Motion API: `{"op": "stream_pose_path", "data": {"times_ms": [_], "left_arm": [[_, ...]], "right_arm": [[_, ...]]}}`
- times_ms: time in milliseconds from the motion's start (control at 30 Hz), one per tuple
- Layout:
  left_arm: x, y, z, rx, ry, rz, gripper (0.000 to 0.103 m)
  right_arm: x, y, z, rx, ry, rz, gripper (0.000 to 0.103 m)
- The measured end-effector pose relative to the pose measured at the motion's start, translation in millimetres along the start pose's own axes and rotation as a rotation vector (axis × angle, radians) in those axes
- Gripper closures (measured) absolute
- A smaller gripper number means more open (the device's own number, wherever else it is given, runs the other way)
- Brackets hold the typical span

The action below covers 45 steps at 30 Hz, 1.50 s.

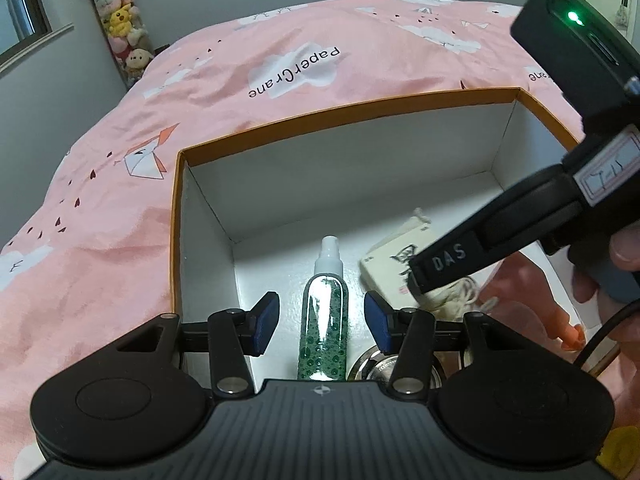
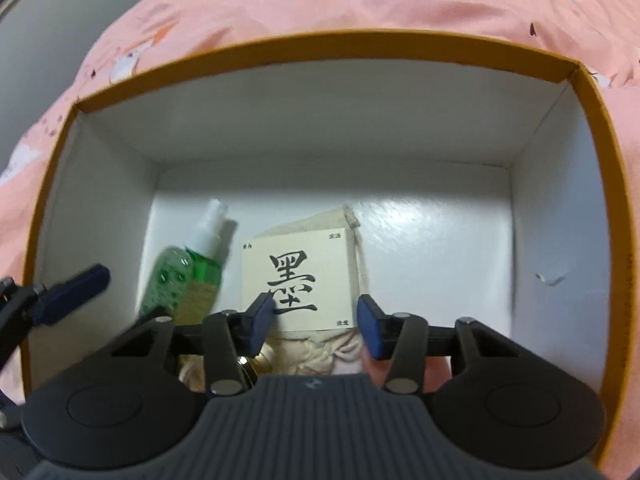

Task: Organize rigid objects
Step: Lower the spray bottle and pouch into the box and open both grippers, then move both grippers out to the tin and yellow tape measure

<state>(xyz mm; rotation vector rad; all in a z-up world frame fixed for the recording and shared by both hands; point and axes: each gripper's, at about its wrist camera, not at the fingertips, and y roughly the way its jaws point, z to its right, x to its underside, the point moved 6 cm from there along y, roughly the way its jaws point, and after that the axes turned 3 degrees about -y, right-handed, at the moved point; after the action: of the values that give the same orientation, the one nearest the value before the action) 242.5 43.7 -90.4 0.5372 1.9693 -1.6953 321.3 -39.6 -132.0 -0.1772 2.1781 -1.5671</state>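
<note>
Box (image 2: pixel 592 128), orange outside, white inside, open-topped, resting on a pink bedspread (image 1: pixel 120 200) printed with paper cranes and clouds.

Contents, near end of the floor:
- Spray bottle (image 1: pixel 325 312), green, white pump cap, lying on its side with the cap toward the far wall.
- Cream card (image 2: pixel 298 276) bearing a large black Chinese character, lying just right of the bottle, partly on a cream drawstring pouch (image 2: pixel 316 354).
- Shiny metal round object (image 1: pixel 374 364), close to the near wall, mostly hidden behind the gripper links.

Left gripper (image 1: pixel 322 320): blue pads spread apart, one on either side of the bottle's body, neither pad visibly touching it.

Right gripper (image 2: pixel 316 322): pads spread, empty, poised over the card's lower edge and the pouch.

Background: stack of plush toys (image 1: pixel 120 20) against a grey wall.
</note>
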Motion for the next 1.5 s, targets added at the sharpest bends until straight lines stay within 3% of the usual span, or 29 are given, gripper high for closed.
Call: {"op": "stream_pose_path", "data": {"times_ms": [133, 467, 1033, 1333, 1500], "left_arm": [[0.0, -1.5, -2.2, 0.009, -0.018, 0.011, 0.045], [1.6, -20.3, 0.9, 0.062, -0.063, 0.096, 0.045], [8.7, -74.4, 1.7, 0.101, -0.120, 0.218, 0.045], [23.5, -113.5, 0.9, 0.224, -0.187, 0.296, 0.044], [40.1, -118.9, 1.0, 0.330, -0.214, 0.249, 0.042]], "right_arm": [[-2.9, 2.8, -9.7, -0.034, -0.018, 0.002, 0.061], [5.4, -30.8, -14.0, 0.068, -0.098, 0.097, 0.052], [55.1, -106.9, -3.0, 0.096, -0.101, 0.283, 0.049], [100.4, -151.1, -8.0, 0.049, -0.100, 0.441, 0.049], [131.5, -159.1, -3.3, 0.103, -0.127, 0.457, 0.049]]}}
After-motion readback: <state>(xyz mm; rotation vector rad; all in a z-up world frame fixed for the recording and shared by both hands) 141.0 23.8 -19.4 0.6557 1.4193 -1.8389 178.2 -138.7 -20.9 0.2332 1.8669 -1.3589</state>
